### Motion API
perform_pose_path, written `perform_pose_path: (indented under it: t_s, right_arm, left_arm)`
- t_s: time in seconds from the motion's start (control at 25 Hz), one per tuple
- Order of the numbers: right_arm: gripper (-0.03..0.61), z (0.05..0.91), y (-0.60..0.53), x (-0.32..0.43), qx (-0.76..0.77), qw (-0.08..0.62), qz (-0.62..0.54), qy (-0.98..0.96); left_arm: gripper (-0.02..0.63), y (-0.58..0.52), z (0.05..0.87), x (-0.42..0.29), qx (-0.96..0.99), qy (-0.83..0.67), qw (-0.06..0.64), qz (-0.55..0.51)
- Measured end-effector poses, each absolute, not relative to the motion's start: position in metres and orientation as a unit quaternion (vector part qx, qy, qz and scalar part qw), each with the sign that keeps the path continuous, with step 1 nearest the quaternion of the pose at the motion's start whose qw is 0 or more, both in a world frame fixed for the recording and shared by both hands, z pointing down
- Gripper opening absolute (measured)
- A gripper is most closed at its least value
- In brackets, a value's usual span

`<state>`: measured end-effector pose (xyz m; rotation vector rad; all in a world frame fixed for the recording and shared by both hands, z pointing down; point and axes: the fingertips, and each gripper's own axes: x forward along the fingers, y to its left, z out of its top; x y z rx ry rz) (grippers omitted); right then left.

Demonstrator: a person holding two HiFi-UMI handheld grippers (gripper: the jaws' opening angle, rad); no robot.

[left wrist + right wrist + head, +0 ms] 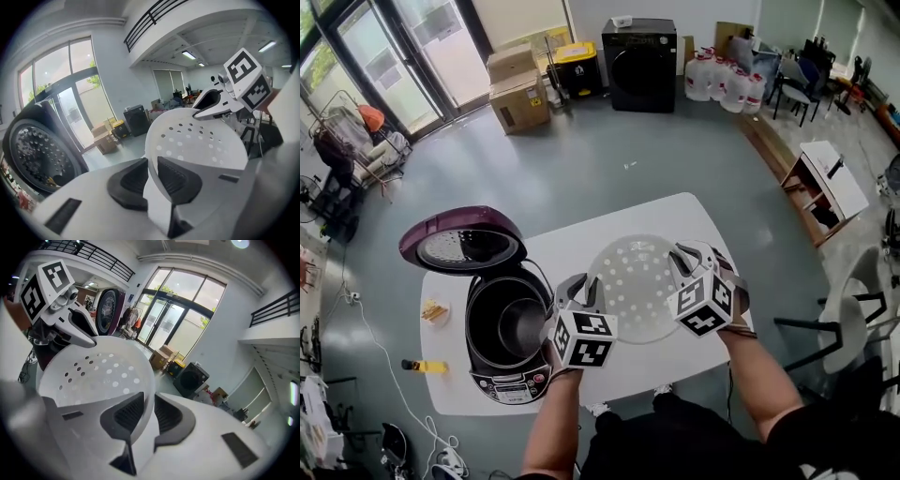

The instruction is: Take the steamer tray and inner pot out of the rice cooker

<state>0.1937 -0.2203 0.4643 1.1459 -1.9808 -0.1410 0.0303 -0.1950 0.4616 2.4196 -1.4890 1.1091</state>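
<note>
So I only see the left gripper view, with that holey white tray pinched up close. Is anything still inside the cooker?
Observer: Yes, the inner pot sits in the open rice cooker.
Visitor: What's under the tray?
Observer: The steamer tray is over the white table, right of the cooker.
Visitor: Is its far side held properly?
Observer: The right hand-held gripper has both pads closed on the rim.

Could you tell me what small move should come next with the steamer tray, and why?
Probably lower the steamer tray onto the bare table beside the rice cooker, then release. The left gripper and right gripper pinch its rim on opposite sides, it is clear of the cooker, and the inner pot remains inside.
</note>
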Motion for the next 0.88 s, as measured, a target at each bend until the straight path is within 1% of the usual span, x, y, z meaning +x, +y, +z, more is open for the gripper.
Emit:
perform_pose_path:
  t_s: [0.2, 0.36, 0.64, 0.88]
  right_arm:
    - [0.072, 0.517, -0.238, 0.224, 0.431, 0.439, -0.030, -0.788]
    - [0.074, 0.569, -0.252, 0.232, 0.402, 0.458, -0.009, -0.793]
    - [0.074, 0.646, -0.299, 0.214, 0.356, 0.475, 0.003, -0.805]
    - [0.077, 0.695, -0.335, 0.201, 0.325, 0.494, 0.014, -0.807]
  left_arm:
    - [0.064, -0.212, 0.514, 0.060, 0.785, -0.483, 0.085, 0.378]
    - [0.061, -0.226, 0.565, 0.068, 0.772, -0.488, 0.113, 0.391]
    - [0.058, -0.269, 0.644, 0.051, 0.735, -0.517, 0.152, 0.411]
    - [0.057, -0.303, 0.689, 0.039, 0.714, -0.521, 0.173, 0.434]
